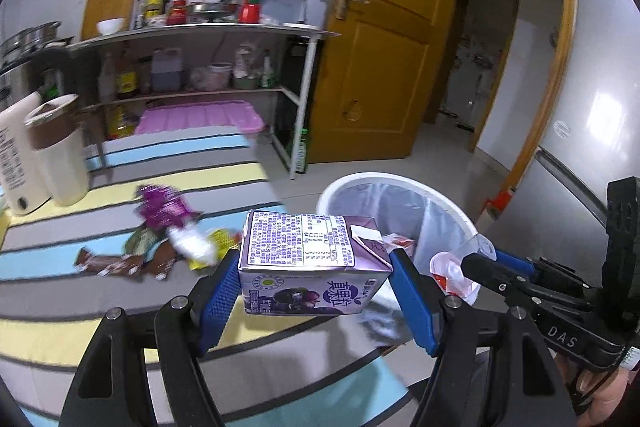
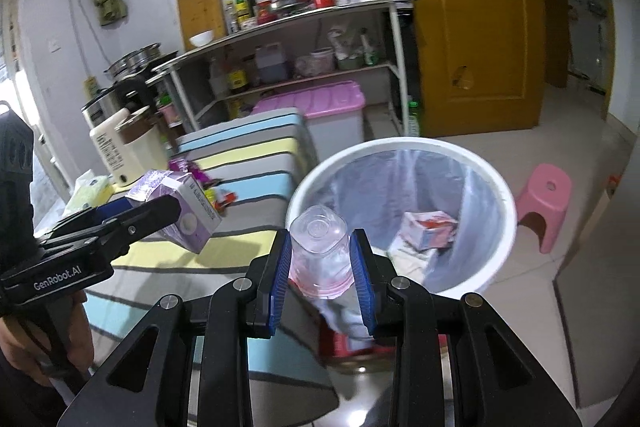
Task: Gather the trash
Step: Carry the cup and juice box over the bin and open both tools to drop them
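Delivery is the step in hand: your left gripper (image 1: 310, 285) clamps the purple carton (image 1: 312, 259) at frame centre, your right gripper (image 2: 323, 281) pinches a clear bottle (image 2: 322, 251), so carry both over the white bin (image 2: 496, 187) at right before letting go.

r gripper (image 2: 323, 269) clamped on clear plastic bottle (image 2: 320, 251), base up, near the rim of white bin (image 2: 500, 203) w/ plastic liner; crumpled carton (image 2: 430, 229) inside. l gripper (image 2: 160, 211) at left holds purple milk carton (image 2: 180, 205) over striped table (image 2: 248, 155). pink stool (image 2: 544, 203) on floor at right.
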Demonstrator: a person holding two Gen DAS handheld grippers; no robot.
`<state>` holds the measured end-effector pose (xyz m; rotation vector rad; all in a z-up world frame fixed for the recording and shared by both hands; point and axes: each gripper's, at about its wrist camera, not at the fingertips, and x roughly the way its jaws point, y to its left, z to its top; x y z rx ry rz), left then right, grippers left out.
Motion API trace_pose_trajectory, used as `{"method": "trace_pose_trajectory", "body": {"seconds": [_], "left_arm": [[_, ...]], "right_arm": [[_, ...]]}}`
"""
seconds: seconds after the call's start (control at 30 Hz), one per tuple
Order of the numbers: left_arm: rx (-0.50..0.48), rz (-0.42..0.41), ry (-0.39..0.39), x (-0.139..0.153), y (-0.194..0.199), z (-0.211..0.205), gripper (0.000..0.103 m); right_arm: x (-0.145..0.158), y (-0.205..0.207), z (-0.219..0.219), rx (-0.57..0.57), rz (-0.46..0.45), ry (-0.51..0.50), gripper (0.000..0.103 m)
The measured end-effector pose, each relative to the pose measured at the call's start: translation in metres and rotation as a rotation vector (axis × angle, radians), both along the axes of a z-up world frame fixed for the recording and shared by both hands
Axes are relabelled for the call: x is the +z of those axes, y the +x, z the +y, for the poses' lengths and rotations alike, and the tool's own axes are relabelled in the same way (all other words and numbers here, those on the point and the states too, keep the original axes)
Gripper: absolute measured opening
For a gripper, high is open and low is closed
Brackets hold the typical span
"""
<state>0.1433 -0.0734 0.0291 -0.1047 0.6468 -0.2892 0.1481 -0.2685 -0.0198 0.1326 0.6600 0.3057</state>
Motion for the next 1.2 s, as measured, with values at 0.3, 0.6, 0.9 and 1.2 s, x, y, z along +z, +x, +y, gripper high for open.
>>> {"method": "trace_pose_trajectory", "body": {"seconds": [0.3, 0.6, 0.9, 1.2], "left_arm": [[-0.089, 0.029, -0.007, -0.013, 0.032, -0.039, 0.073], [-0.152, 0.044, -0.005, -0.022, 0.056, -0.066, 0.073], [-0.197, 0.073, 0.001, -0.036, 0.068, -0.081, 0.074], [-0.222, 0.069, -0.001, -0.038, 0.07, -0.089, 0.074]], "right_arm": [[-0.009, 0.015, -0.031, -0.069, 0.018, -0.005, 0.031], [-0.02, 0.029, -0.046, -0.106, 0.043, -0.009, 0.032], [-0.029, 0.037, -0.059, -0.136, 0.066, -0.013, 0.032], [-0.034, 0.041, -0.064, -0.154, 0.086, -0.008, 0.032]]}}
